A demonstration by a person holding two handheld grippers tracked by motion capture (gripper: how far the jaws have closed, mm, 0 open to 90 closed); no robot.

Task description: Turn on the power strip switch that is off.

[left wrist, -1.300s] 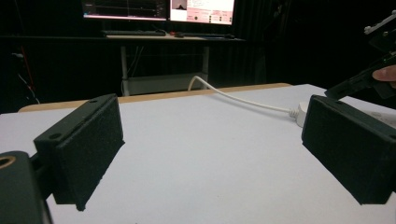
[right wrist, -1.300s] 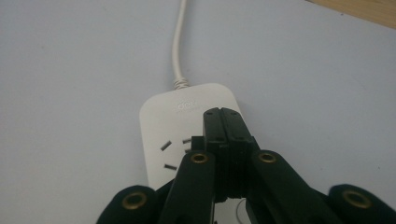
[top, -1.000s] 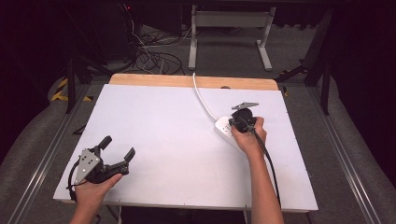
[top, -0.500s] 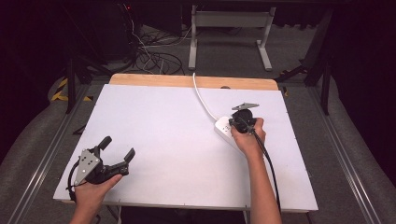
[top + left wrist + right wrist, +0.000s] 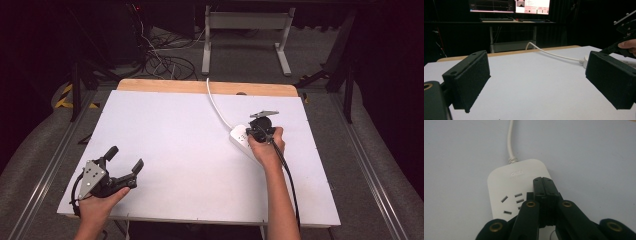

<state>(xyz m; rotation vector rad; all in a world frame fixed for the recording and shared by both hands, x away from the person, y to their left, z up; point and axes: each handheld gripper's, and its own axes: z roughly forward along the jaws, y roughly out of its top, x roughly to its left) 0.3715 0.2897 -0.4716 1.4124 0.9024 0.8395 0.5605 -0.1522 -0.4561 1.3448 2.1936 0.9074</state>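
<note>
While right claw (image 5: pixel 543 181) hung pressed together over white power strip (image 5: pixel 516 191), maybe to press it, left claw (image 5: pixel 123 159) rested spread apart on table (image 5: pixel 175 140).

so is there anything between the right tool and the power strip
Nothing visible. The right tool, jaws shut together with nothing between them, hangs directly over the white power strip, next to its sockets. Whether the tips touch the strip cannot be told. The left tool sits open far across the table.

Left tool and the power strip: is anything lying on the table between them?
Nothing: the high view shows bare white table from the left tool across to the power strip.
</note>
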